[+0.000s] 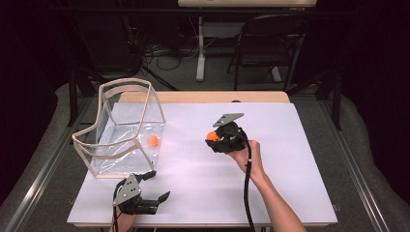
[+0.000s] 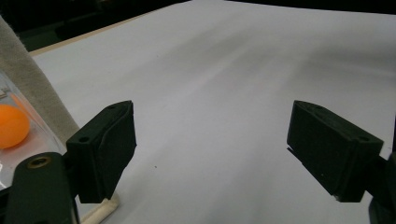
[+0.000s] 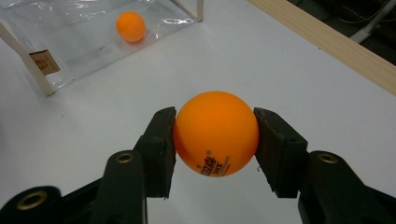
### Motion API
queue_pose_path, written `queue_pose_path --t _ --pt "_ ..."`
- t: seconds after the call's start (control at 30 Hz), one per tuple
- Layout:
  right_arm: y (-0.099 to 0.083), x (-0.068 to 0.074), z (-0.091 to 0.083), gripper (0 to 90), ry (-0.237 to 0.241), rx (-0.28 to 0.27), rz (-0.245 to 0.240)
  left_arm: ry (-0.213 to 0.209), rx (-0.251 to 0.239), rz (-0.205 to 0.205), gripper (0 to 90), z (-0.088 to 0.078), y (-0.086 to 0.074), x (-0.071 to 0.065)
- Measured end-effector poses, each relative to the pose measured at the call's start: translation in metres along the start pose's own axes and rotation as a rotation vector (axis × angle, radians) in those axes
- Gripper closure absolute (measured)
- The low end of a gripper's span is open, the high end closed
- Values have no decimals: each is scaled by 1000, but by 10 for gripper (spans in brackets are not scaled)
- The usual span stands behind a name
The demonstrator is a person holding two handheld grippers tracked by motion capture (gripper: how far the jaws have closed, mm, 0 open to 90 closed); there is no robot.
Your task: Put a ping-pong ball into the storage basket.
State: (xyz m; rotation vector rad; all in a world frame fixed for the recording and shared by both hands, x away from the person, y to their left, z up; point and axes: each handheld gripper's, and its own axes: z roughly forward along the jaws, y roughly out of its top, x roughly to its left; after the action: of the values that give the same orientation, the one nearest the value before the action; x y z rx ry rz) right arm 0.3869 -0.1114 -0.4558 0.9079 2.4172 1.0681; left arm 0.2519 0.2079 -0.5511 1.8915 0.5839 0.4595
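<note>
My right gripper (image 3: 215, 135) is shut on an orange ping-pong ball (image 3: 215, 139) with dark print on it, held above the white table top. From above, that ball (image 1: 212, 136) shows at the left end of the right gripper (image 1: 215, 137), near the table's middle. A second orange ball (image 1: 153, 140) lies inside a clear bag with a pale frame (image 1: 126, 83) at the left; the same ball (image 3: 130, 26) shows far off in the right gripper view and at the left edge (image 2: 11, 126) of the left gripper view. My left gripper (image 2: 212, 149) stands open over bare table, just in front of the bag (image 1: 154, 186).
The white sheet (image 1: 270, 159) covers most of the table, with a wooden strip (image 1: 203, 96) along its far edge. Beyond the table stand a black folding chair (image 1: 270, 43) and a desk leg with cables on the floor.
</note>
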Motion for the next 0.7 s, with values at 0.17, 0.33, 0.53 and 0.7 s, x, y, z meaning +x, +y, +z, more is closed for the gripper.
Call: queue_pose_path --t 0.17,0.33,0.53,0.7 --pt "7 -2 -2 510 -3 -10 -1 2 -2 -1 157 0 0 0" --pt "13 -2 -1 510 -3 -11 -7 -1 -2 0 157 0 0 0" --pt "20 -1 -1 510 -1 -12 -13 -3 -2 2 157 0 0 0" --pt "26 -1 1 510 1 -12 -20 -1 -2 0 157 0 0 0"
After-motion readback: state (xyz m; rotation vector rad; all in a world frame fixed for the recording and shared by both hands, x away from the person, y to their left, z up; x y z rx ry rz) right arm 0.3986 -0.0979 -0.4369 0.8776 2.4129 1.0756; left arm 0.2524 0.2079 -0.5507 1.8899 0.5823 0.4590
